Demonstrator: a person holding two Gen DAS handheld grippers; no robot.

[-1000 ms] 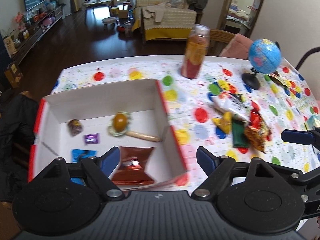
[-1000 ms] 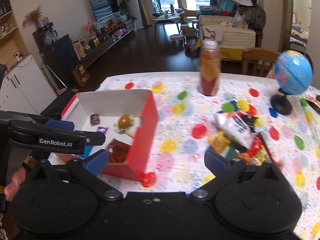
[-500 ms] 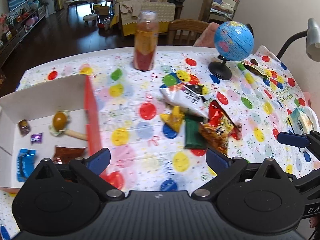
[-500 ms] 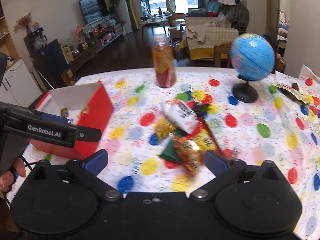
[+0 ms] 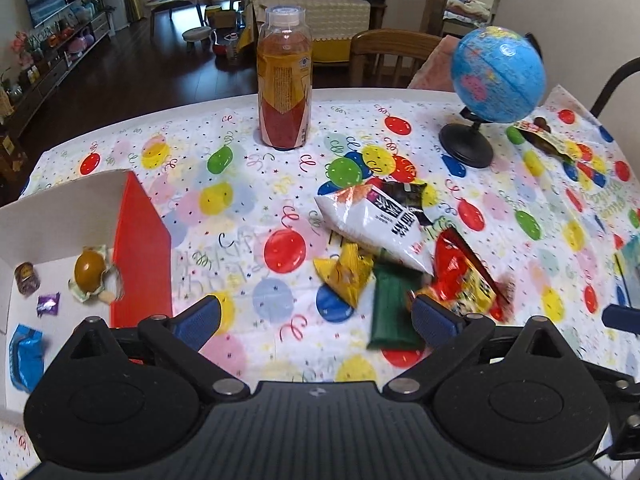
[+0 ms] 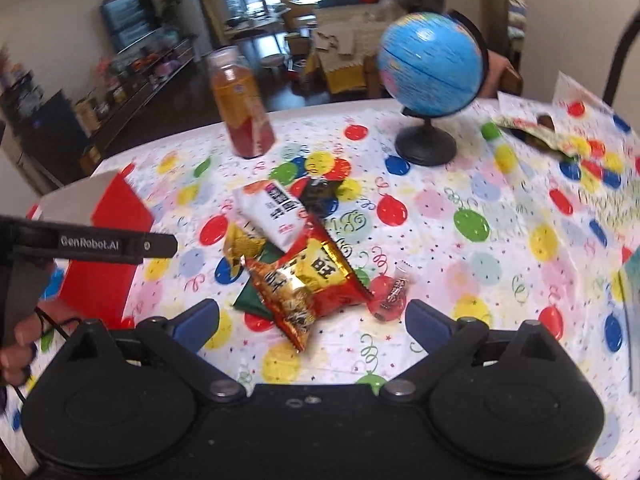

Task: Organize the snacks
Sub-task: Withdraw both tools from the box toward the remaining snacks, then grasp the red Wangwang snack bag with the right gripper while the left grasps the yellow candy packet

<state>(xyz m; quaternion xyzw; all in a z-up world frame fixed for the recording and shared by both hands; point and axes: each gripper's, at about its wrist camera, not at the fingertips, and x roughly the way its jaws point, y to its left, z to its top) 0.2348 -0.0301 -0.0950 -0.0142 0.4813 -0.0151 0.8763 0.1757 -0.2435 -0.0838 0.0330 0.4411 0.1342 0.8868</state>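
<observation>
A pile of snack packets lies mid-table: a white packet (image 5: 380, 220), a yellow one (image 5: 346, 274), a green one (image 5: 394, 308) and a red-and-gold bag (image 5: 460, 280). My left gripper (image 5: 316, 316) hovers open just short of the pile, its right finger beside the green packet. My right gripper (image 6: 314, 316) is open too, with the red-and-gold bag (image 6: 308, 280) lying just ahead of its jaws and a small wrapped candy (image 6: 394, 290) to the right. The red-and-white box (image 5: 140, 240) at the left holds a brown egg (image 5: 90, 270), a purple candy (image 5: 48, 304) and a blue packet (image 5: 26, 354).
A tall juice bottle (image 5: 284, 80) stands at the table's far edge and a blue globe (image 5: 496, 76) on a black stand at the back right. Another wrapper (image 5: 548, 140) lies beyond the globe. A wooden chair (image 5: 396, 52) is behind the table.
Both grippers have swung right, away from the box and down toward the snack pile. The left jaws have spread wider. Nothing has been picked up.
</observation>
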